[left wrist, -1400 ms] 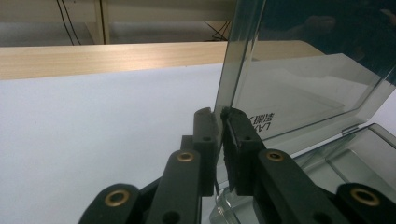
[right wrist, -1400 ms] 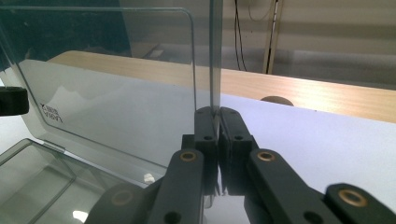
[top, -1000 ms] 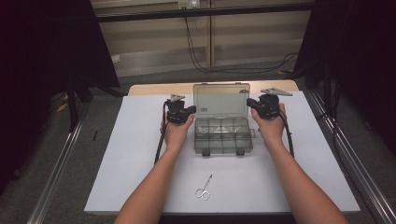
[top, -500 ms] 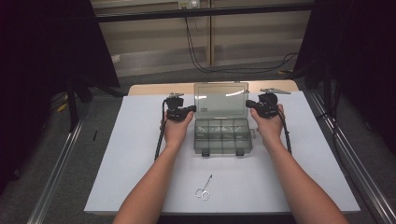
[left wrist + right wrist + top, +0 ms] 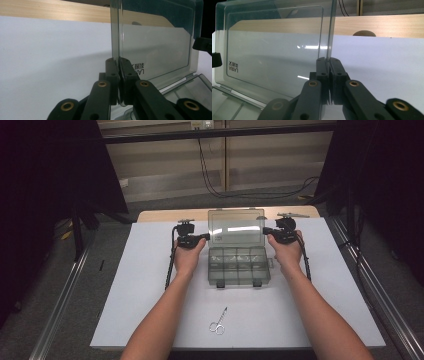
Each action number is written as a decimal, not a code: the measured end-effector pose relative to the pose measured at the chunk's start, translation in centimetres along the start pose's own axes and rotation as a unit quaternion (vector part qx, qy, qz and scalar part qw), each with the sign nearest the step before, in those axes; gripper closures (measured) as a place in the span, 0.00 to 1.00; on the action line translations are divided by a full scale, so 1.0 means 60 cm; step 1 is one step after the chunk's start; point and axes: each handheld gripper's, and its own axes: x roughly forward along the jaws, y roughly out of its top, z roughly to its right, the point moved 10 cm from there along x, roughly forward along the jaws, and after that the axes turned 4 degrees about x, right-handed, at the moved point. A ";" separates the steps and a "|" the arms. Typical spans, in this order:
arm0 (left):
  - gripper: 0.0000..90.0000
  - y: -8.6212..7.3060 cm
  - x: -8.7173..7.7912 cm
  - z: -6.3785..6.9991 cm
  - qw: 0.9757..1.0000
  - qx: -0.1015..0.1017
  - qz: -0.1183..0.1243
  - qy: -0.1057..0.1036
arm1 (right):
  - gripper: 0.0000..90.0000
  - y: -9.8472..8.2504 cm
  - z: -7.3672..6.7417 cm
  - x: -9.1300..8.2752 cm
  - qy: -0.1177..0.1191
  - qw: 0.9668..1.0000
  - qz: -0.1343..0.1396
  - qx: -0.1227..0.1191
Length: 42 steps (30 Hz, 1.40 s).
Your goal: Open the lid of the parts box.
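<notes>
Both of my grippers hold the raised lid (image 5: 236,226) of a clear compartment box (image 5: 239,266) that sits toward the far edge of the white-covered bench (image 5: 130,290), roughly midway between its left and right edges. The left gripper (image 5: 204,237) has its jaws pinched shut on the lid's left edge, seen in the left gripper view as the pane (image 5: 152,42) running down between the two black pads; the right gripper (image 5: 266,230) clamps the lid's right edge in the same way, the pane (image 5: 274,42) standing near upright. A pair of small scissors (image 5: 218,322) lies well apart, near the bench's near edge. In my judgement the main risk lies in the two grips working against each other: if one hand moves ahead of the other while swinging the lid, the thin plastic would twist, straining the hinge along the box's far side or springing an edge out of the pads. Each bite is narrow and right at the rim, so a small slip could let the lid drop shut on the tray or fall back. Pulling upward rather than along the hinge arc could lift the light box and slide it toward the far edge, shaking whatever small contents the compartments hold, which I cannot make out.
</notes>
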 end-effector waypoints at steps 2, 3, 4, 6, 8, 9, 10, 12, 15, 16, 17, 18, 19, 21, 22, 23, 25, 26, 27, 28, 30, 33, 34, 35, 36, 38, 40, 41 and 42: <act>0.96 -0.001 0.001 -0.002 1.000 -0.004 -0.005 0.000 | 0.98 0.000 0.000 0.001 0.001 1.000 -0.003 0.000; 0.96 -0.001 0.001 -0.003 1.000 -0.003 -0.007 0.000 | 0.98 -0.001 0.000 0.002 0.002 1.000 -0.004 0.001; 0.96 0.000 0.003 -0.002 1.000 -0.007 -0.008 0.001 | 0.98 -0.001 0.001 0.003 0.002 1.000 -0.005 0.004; 0.97 -0.001 0.004 -0.003 1.000 -0.011 -0.015 0.003 | 0.98 -0.002 0.003 0.005 0.003 1.000 -0.008 0.005; 0.97 -0.001 0.007 -0.004 1.000 -0.018 -0.016 0.002 | 0.98 -0.004 0.005 0.007 0.002 1.000 -0.012 0.007; 0.97 -0.001 0.008 -0.006 1.000 -0.020 -0.019 0.001 | 0.98 -0.004 0.006 0.009 0.001 1.000 -0.014 0.006; 0.97 -0.001 0.009 -0.006 0.999 -0.028 -0.018 -0.001 | 0.98 -0.005 0.006 0.010 0.002 1.000 -0.017 0.007; 0.97 -0.003 0.010 -0.009 0.999 -0.035 -0.021 -0.012 | 0.98 -0.005 0.007 0.012 0.001 1.000 -0.022 0.008; 0.97 -0.004 0.012 -0.010 0.998 -0.053 -0.023 -0.018 | 0.98 -0.007 0.009 0.016 0.001 1.000 -0.026 0.011; 0.97 -0.005 0.013 -0.011 0.998 -0.053 -0.025 -0.019 | 0.98 -0.008 0.009 0.017 0.001 1.000 -0.028 0.014; 0.97 -0.006 0.013 -0.014 0.998 -0.049 -0.027 -0.017 | 0.98 -0.009 0.010 0.018 0.001 0.999 -0.029 0.014; 0.97 -0.006 0.015 -0.013 0.998 -0.057 -0.025 -0.017 | 0.99 -0.009 0.011 0.019 0.002 0.999 -0.031 0.014; 0.97 -0.009 0.016 -0.013 0.998 -0.060 -0.032 -0.019 | 1.00 -0.010 0.013 0.020 0.001 0.999 -0.031 0.014; 0.98 -0.009 0.018 -0.015 0.997 -0.070 -0.029 -0.023 | 1.00 -0.013 0.014 0.022 0.004 0.999 -0.037 0.016; 0.98 -0.010 0.017 -0.017 0.997 -0.070 -0.032 -0.026 | 1.00 -0.015 0.016 0.024 0.005 0.999 -0.038 0.015; 0.98 -0.011 0.018 -0.018 0.996 -0.075 -0.032 -0.027 | 1.00 -0.016 0.017 0.025 0.006 0.999 -0.039 0.019; 0.98 -0.013 0.020 -0.018 0.997 -0.069 -0.034 -0.022 | 1.00 -0.018 0.019 0.027 0.006 0.999 -0.041 0.019; 0.99 -0.013 0.021 -0.019 0.997 -0.065 -0.035 -0.018 | 1.00 -0.021 0.018 0.028 0.006 0.999 -0.045 0.020; 0.99 -0.013 0.021 -0.018 0.997 -0.066 -0.033 -0.016 | 1.00 -0.022 0.019 0.029 0.004 0.999 -0.046 0.020; 0.99 -0.012 0.022 -0.018 0.997 -0.064 -0.031 -0.015 | 1.00 -0.023 0.020 0.030 0.005 0.999 -0.046 0.017; 0.99 -0.013 0.022 -0.018 0.998 -0.058 -0.034 -0.010 | 1.00 -0.025 0.020 0.031 0.006 0.999 -0.048 0.019; 0.97 -0.015 0.020 -0.019 0.999 -0.041 -0.036 -0.002 | 0.97 -0.025 0.020 0.030 0.013 0.999 -0.044 0.014; 0.94 -0.015 0.019 -0.019 0.999 -0.036 -0.037 -0.002 | 0.88 -0.024 0.017 0.028 0.023 0.999 -0.038 0.011; 0.92 -0.014 0.017 -0.016 0.999 -0.041 -0.034 -0.002 | 0.80 -0.021 0.014 0.024 0.029 0.999 -0.031 0.002; 0.88 -0.012 0.015 -0.016 0.999 -0.032 -0.031 -0.001 | 0.71 -0.019 0.013 0.021 0.027 0.999 -0.026 -0.012; 0.77 -0.007 0.009 -0.011 1.000 -0.020 -0.021 -0.006 | 0.58 -0.015 0.009 0.012 0.025 0.999 -0.015 -0.026; 0.66 -0.006 0.005 -0.005 1.000 -0.010 -0.023 -0.007 | 0.45 -0.011 0.006 0.002 0.030 0.999 -0.005 -0.028; 0.56 -0.004 0.004 -0.002 1.000 -0.011 -0.019 -0.011 | 0.38 -0.009 0.004 -0.005 0.029 0.999 0.000 -0.027; 0.48 -0.004 0.001 0.001 1.000 -0.010 -0.024 -0.016 | 0.29 -0.008 0.004 -0.010 0.028 0.999 0.003 -0.030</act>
